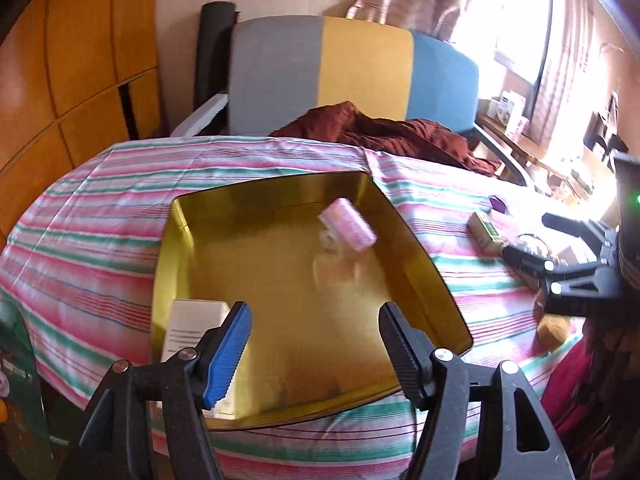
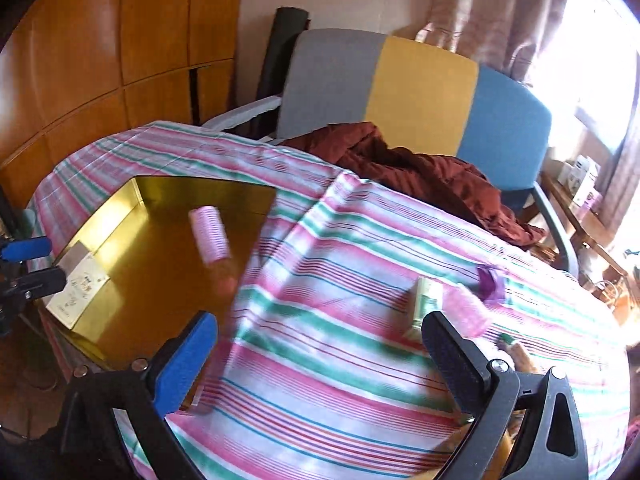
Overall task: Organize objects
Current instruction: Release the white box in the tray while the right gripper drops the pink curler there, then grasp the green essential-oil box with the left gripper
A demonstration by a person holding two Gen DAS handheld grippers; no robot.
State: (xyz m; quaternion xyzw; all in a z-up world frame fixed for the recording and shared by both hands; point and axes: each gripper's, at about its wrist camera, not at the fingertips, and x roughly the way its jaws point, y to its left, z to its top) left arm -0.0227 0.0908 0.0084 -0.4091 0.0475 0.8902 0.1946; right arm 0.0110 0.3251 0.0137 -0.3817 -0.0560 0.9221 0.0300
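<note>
An open gold tin tray (image 1: 412,248) lies on the striped tablecloth (image 1: 100,216). Over its far right part is a blurred pink hair roller (image 1: 348,226), with its reflection under it; whether it touches the floor I cannot tell. A white box (image 1: 192,328) lies in the tray's near left corner. My left gripper (image 1: 316,344) stands open above the tray's near edge, holding nothing. My right gripper (image 2: 320,356) is open over the cloth, right of the tray (image 2: 100,220). Just beyond its right finger lie a green-and-cream box (image 2: 428,300), a second pink roller (image 2: 468,312) and a purple clip (image 2: 492,280).
A chair with a grey, yellow and blue back (image 1: 360,72) stands behind the table, with a maroon cloth (image 1: 380,128) heaped on its seat and the table edge. Wooden cabinets (image 1: 68,60) fill the left. A cluttered side shelf (image 2: 580,184) sits by the bright window at right.
</note>
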